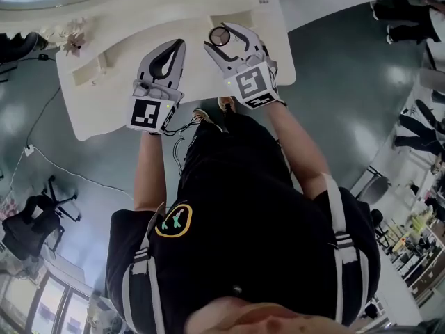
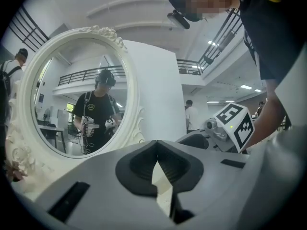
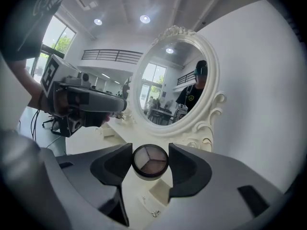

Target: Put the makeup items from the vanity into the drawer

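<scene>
One 3-shade eyeshadow compact [image 3: 150, 161] clamped in R gripper [image 3: 150, 152]; L gripper [image 2: 157, 146] closed.

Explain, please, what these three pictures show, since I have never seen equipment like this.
A person stands at a white vanity with a hand-held two-jaw gripper in each hand. One picture comes from a camera on the person's head, looking down; the other two from cameras riding on the grippers, looking along their jaws toward the oval mirror. The left gripper is shut and empty. The right gripper is closed on a round eyeshadow compact with three shades.
</scene>
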Demonstrator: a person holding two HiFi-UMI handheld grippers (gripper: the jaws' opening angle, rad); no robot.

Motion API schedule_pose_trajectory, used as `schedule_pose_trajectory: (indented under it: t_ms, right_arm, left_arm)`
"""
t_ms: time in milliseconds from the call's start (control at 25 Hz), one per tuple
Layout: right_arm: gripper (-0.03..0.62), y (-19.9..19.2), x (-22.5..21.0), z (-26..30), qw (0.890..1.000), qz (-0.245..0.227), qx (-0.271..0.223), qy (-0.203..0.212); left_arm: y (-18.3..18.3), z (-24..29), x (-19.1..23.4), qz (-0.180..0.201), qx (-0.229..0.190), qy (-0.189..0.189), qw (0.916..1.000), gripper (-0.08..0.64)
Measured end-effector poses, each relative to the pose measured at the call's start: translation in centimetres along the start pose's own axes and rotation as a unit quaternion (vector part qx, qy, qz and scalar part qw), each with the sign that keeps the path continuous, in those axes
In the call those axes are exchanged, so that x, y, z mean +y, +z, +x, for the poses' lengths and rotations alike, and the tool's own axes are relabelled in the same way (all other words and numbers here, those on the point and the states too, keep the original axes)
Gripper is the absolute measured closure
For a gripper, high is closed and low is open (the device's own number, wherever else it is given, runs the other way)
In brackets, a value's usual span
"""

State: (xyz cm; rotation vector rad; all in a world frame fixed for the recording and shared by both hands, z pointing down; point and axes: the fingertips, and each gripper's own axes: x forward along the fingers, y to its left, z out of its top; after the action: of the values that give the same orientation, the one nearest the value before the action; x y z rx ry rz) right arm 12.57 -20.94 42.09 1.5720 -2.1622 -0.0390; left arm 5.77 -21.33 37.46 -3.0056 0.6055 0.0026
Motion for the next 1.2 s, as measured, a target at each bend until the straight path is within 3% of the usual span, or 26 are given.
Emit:
schedule_pose_trajectory:
  t_ms: [440, 920, 1200]
  right_arm:
    - [0.336, -7.4, -6.1, 1.5, 0.996, 0.044, 0.076, -0.034]
    - [0.336, -14.9, -6.8, 6.7, 0.982, 0.081, 0.172, -0.024]
    - [0.336, -17.0, -7.1, 8.0, 0.974, 0.099, 0.204, -0.031]
  left_arm:
    - [-1.6, 6.8, -1.6, 0.013, 0.022, -0.043, 0.9988, 0.541]
    - [-3.6, 7.5, -0.6, 0.002, 0.038, -0.025, 0.999, 0.541]
    - [-4.1, 7.9, -0.2, -0.007, 0.038, -0.024, 0.999, 0.541]
